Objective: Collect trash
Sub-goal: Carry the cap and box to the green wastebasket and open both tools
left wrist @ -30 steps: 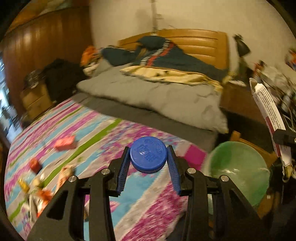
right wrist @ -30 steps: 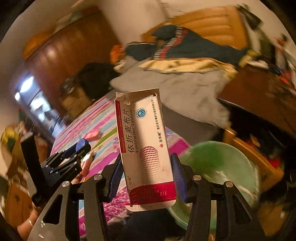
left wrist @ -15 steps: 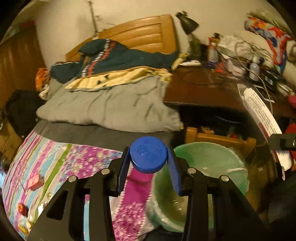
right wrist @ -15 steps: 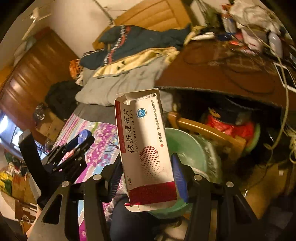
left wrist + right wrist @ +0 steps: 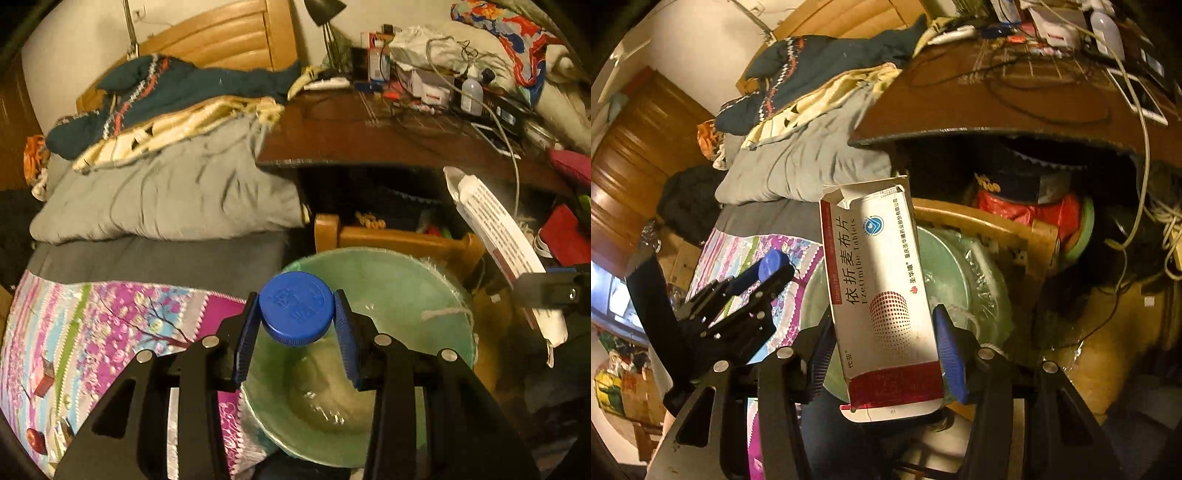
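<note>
My left gripper (image 5: 295,314) is shut on a blue bottle cap (image 5: 294,308) and holds it over the near rim of a green bin lined with clear plastic (image 5: 388,273). My right gripper (image 5: 884,343) is shut on a white and red tablet box (image 5: 882,295), held upright above the same green bin (image 5: 945,266). The box also shows at the right of the left wrist view (image 5: 495,236). The left gripper with the cap shows at the left of the right wrist view (image 5: 764,273).
A bed with a striped pink sheet (image 5: 110,325) carries small wrappers (image 5: 44,384) at the left. A grey duvet (image 5: 166,195) lies behind. A cluttered brown desk (image 5: 369,133) overhangs a wooden stool (image 5: 399,236) behind the bin.
Both grippers have swung right, away from the bed, and now hang over the green bin. Each still holds its item.
</note>
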The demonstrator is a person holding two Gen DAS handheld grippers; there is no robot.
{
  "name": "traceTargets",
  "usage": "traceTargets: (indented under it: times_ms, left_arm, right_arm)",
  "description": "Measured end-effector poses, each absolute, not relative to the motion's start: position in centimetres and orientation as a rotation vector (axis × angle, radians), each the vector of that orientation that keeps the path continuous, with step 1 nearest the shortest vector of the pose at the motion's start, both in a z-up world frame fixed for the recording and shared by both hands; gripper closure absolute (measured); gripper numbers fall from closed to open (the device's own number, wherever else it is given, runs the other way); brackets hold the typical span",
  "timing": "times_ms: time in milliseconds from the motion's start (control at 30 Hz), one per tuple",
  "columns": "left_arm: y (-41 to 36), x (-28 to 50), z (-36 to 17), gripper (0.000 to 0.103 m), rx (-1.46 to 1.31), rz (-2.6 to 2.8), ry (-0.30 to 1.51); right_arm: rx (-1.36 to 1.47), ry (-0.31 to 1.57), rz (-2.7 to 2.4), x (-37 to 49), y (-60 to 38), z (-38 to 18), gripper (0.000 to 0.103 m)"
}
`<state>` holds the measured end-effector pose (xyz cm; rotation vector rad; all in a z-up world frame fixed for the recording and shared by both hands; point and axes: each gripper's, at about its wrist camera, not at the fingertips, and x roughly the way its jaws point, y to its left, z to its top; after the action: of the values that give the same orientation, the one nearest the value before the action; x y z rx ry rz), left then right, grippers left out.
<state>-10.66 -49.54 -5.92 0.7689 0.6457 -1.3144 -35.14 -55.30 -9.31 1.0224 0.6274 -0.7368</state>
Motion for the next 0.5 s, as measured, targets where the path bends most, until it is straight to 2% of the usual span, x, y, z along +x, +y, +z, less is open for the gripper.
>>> traceTargets:
  times_ms: [167, 200, 233, 267, 500]
  left_arm:
    - [-50.0, -10.5, -6.9, 0.063, 0.774, -1.340, 0.708]
    - [-50.1, -10.5, -7.1, 0.043, 0.785, -1.340, 0.714]
    - [-50.2, -10.3, -7.3, 0.028, 0.795, -1.319, 0.720]
    - [-50.2, -10.1, -7.3, 0.011, 0.786, -1.305, 0.720]
    - [-49.5, -8.8, -6.8, 0.011, 0.726, -1.269, 0.738]
  right_arm:
    - [1.036, 0.636, -0.715, -33.8, -55.2, -10.2, 0.046]
    - [1.033, 0.643, -0.708, -33.5, -55.4, -10.3, 0.039]
    - [1.031, 0.651, -0.710, -33.2, -55.5, -10.5, 0.027]
    - [1.034, 0.653, -0.725, -33.0, -55.5, -10.7, 0.026]
    - [1.014, 0.643, -0.742, -33.2, -55.8, -10.9, 0.026]
